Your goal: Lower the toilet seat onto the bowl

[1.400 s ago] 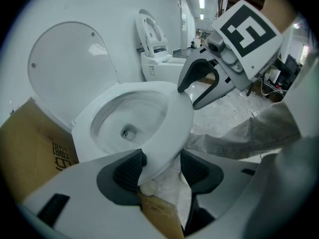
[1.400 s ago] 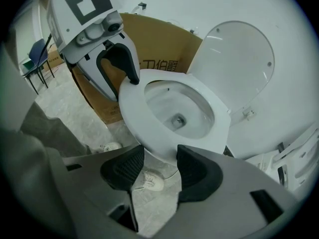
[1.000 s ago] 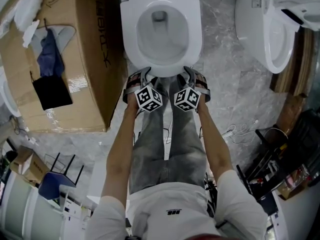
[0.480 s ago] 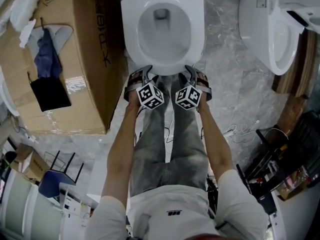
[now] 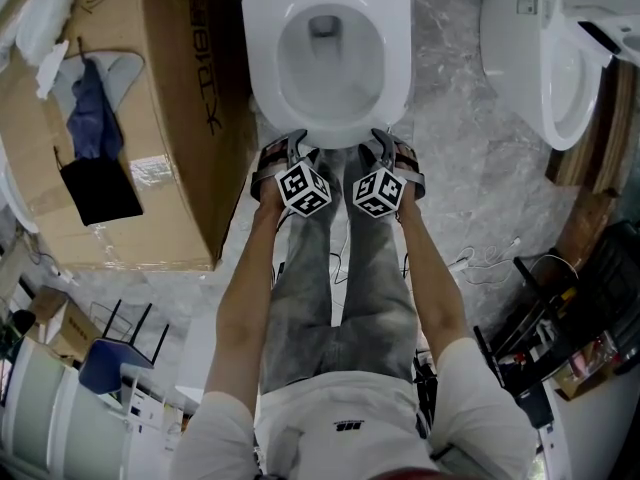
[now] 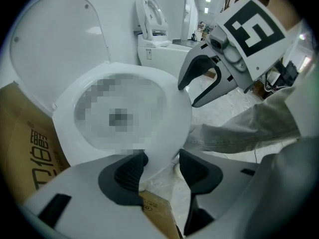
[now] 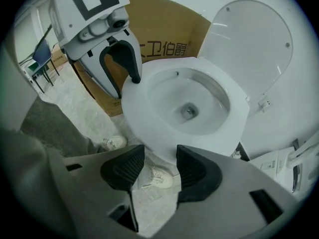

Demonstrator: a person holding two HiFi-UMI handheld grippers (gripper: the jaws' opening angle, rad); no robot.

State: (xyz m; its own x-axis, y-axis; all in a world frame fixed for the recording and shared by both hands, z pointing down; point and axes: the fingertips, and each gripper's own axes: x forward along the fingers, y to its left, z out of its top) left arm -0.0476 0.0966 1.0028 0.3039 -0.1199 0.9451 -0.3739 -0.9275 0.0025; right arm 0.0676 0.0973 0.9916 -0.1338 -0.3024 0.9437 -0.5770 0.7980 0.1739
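**Head view.** Toilet seat (image 5: pixel 259 58): white ring, lying flat on the bowl, at top centre. Left gripper (image 5: pixel 283 148) and right gripper (image 5: pixel 393 146): side by side just in front of the seat's front edge, marker cubes facing up, both held low above the person's grey trousers (image 5: pixel 340 288). Cardboard box (image 5: pixel 170 98): just beside the toilet on the left, with dark cloth lying on it. Second toilet (image 5: pixel 540 58): upper right, well apart. White cables (image 5: pixel 480 263): loose on the marbled floor (image 5: pixel 450 168).

**Left gripper view.** Left gripper (image 6: pixel 162 169): jaws apart, nothing gripped — the seat's (image 6: pixel 169 113) front edge shows beyond the gap. Lid (image 6: pixel 55 49): raised, standing behind the seat. Right gripper (image 6: pixel 188 94): upper right, jaws spread, one tip at the seat's rim; contact cannot be told. Cardboard box (image 6: pixel 30 153): at the left edge and again below the bowl.

**Right gripper view.** Right gripper (image 7: pixel 160 169): jaws apart, holding nothing; a white shoe (image 7: pixel 158 178) on the floor shows through the gap. Seat (image 7: pixel 234 118): flat on the bowl, with the lid (image 7: pixel 249 44) upright behind it. Left gripper (image 7: pixel 124 86): upper left, jaws spread, one tip at the seat's front rim. Cardboard box (image 7: pixel 164 29): behind the bowl, printed on its side.
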